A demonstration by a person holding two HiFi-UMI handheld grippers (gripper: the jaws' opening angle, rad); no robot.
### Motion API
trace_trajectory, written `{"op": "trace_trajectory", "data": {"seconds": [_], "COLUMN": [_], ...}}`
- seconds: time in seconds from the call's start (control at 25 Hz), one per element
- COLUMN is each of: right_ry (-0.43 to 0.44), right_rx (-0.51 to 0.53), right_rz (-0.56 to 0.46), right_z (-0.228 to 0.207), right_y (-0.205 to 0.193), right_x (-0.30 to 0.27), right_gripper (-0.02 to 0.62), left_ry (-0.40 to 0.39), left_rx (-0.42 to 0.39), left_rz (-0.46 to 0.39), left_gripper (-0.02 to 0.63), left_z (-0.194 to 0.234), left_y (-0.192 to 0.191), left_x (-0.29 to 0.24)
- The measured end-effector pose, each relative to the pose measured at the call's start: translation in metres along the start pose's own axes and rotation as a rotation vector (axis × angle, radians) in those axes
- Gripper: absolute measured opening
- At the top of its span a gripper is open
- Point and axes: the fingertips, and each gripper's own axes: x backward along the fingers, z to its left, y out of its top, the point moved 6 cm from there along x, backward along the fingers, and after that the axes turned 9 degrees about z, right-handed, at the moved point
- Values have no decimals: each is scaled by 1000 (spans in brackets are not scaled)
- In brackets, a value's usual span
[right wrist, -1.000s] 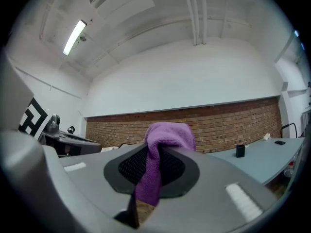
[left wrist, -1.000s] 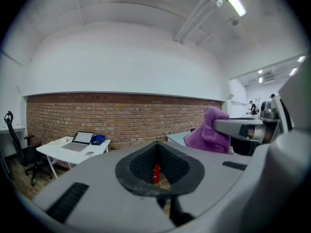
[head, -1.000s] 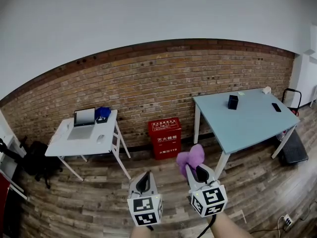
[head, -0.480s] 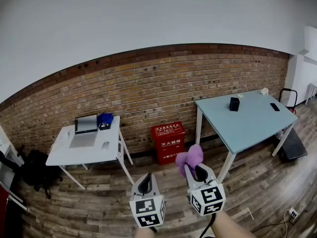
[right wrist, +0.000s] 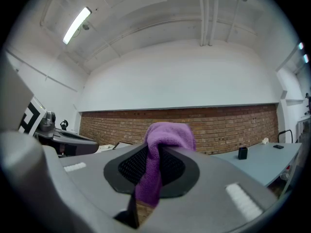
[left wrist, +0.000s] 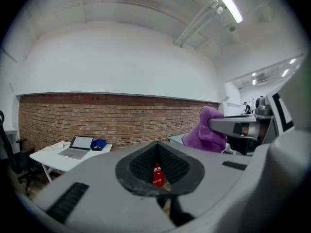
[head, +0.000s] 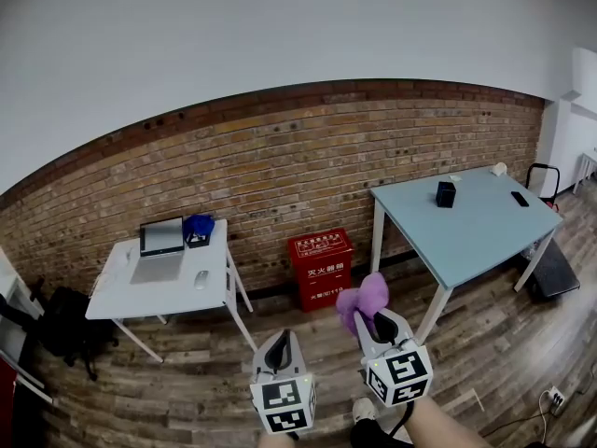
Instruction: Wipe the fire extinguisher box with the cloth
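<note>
The red fire extinguisher box (head: 320, 267) stands on the floor against the brick wall, between two tables; a sliver of the box (left wrist: 156, 174) shows through the left jaws. My right gripper (head: 375, 323) is shut on a purple cloth (head: 362, 299), which bunches above the jaws and hangs between them as the cloth (right wrist: 159, 159). My left gripper (head: 278, 351) is shut with nothing in it, low and left of the right one. Both grippers hang well short of the box.
A white table (head: 159, 278) with a laptop (head: 159, 248) and a blue item stands left of the box. A pale blue table (head: 466, 231) with a small black box (head: 446, 193) stands to the right. Wooden floor (head: 187, 381) lies between me and the wall.
The view has shifted slightly; the box and tables sit a little lower and nearer. Both grippers keep their pose, the cloth still held.
</note>
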Motion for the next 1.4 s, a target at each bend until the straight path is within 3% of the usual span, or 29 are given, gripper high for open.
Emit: {"op": "trace_trajectory", "data": {"seconds": [0.32, 0.68, 1.08, 1.4], "right_ry": [-5, -10, 43, 67], "right_rx": [-32, -58, -80, -116], "right_rz": [-2, 8, 36, 75], "right_z": [-36, -118, -202, -243], "right_y": [-10, -2, -2, -14], "right_x": [-52, -142, -232, -277], "right_gripper": [49, 49, 49, 49], "left_ry": [4, -5, 57, 116], "left_rx": [-26, -42, -8, 26], "left_rz": [35, 51, 71, 141], "left_gripper": [6, 6, 6, 6], "left_z": [6, -1, -2, 8], "left_y": [0, 44, 76, 70], "left_x": [-59, -178, -291, -336]}}
